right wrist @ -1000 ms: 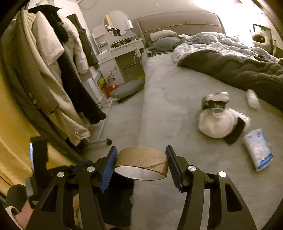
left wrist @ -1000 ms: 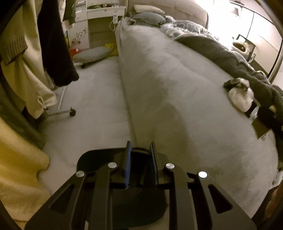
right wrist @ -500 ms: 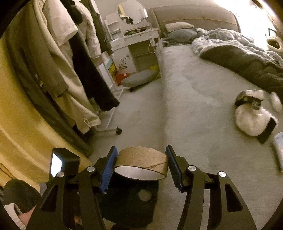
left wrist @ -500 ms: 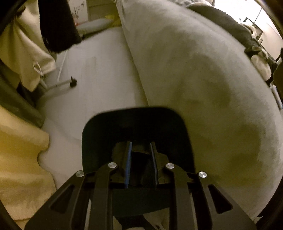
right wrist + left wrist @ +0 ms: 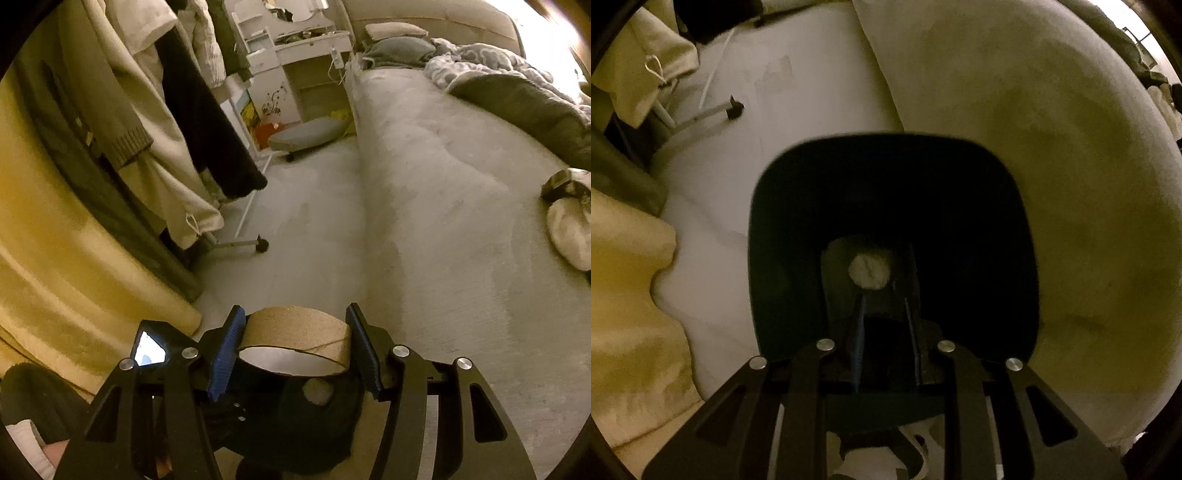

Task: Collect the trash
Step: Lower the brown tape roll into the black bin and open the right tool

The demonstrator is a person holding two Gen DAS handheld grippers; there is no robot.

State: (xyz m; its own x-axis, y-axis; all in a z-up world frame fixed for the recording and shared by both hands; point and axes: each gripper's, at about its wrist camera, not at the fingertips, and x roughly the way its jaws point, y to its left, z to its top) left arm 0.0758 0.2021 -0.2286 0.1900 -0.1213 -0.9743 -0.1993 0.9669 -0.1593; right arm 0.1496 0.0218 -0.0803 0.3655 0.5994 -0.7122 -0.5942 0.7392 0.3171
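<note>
My left gripper (image 5: 884, 306) is shut on the near rim of a black trash bin (image 5: 798, 229), held tilted so its opening faces the camera. A crumpled white paper ball (image 5: 868, 272) lies on the bin's bottom. My right gripper (image 5: 293, 332) is shut on a brown cardboard tape roll (image 5: 295, 334), held just above the same bin (image 5: 295, 424), where the paper ball (image 5: 317, 392) shows below the roll. The left gripper's body (image 5: 151, 347) is at the lower left of the right wrist view.
A grey bed (image 5: 461, 206) fills the right, with a white and black plush toy (image 5: 569, 229) on it. A clothes rack with hanging garments (image 5: 155, 122) stands at the left on a wheeled foot (image 5: 262, 244). A yellow blanket (image 5: 624, 295) lies at the left.
The left gripper has tipped the bin further up, so its inside and the paper ball now show. The right gripper has carried the tape roll leftward over the bin.
</note>
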